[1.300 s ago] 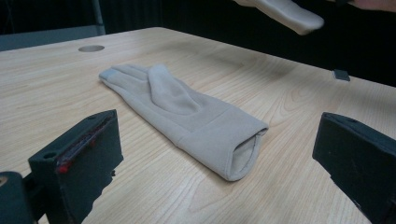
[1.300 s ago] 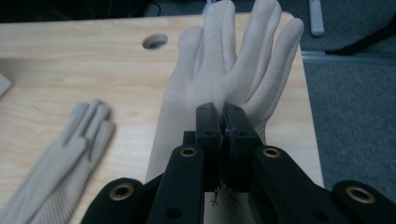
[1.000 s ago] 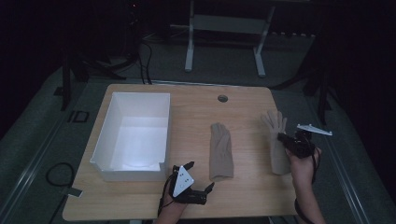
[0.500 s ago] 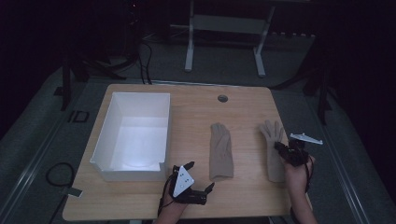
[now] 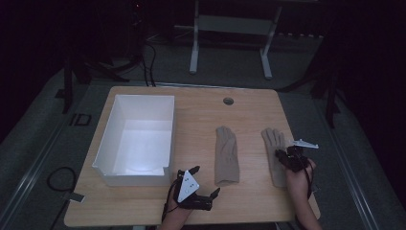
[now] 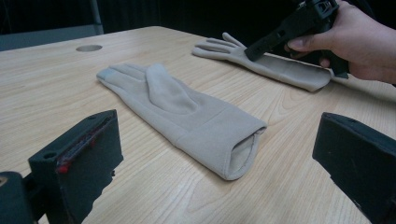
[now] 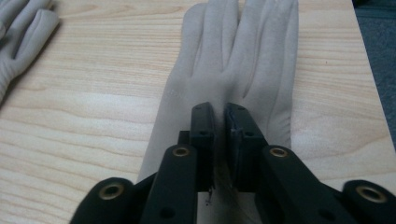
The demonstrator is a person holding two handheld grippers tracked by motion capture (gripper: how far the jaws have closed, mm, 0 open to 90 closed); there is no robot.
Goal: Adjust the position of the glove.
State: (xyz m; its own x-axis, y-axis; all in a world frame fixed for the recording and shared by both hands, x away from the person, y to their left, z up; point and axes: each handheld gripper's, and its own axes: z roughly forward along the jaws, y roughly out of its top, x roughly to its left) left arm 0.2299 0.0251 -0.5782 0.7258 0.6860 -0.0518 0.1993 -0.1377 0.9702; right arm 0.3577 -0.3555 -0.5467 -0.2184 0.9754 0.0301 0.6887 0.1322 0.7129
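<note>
The left gripper [image 5: 203, 181] is resting at the near edge of the desk [image 5: 249, 110], its jaws standing wide apart and empty, aimed across the wood at the cuff of the nearer glove [image 6: 187, 114], which is lying flat mid-desk. Just beyond and to the right, the right gripper [image 5: 279, 154] is now sitting low over the second glove [image 7: 233, 70]; against the earlier high views, where it was hanging above the desk's right side, it has come down onto the fabric at about the palm. Its jaws have just been opening a little from fully closed, and in the right gripper view they are standing only a narrow slit apart, tips at the cloth, with no fold pinched between the pads as far as can be seen. That is suggesting the pick-up of this glove is only beginning: the jaws probably need to spread further and bite a ridge of fabric. Farther off on the left, the white box [image 5: 117, 124] is standing open, a likely place for the gloves.
</note>
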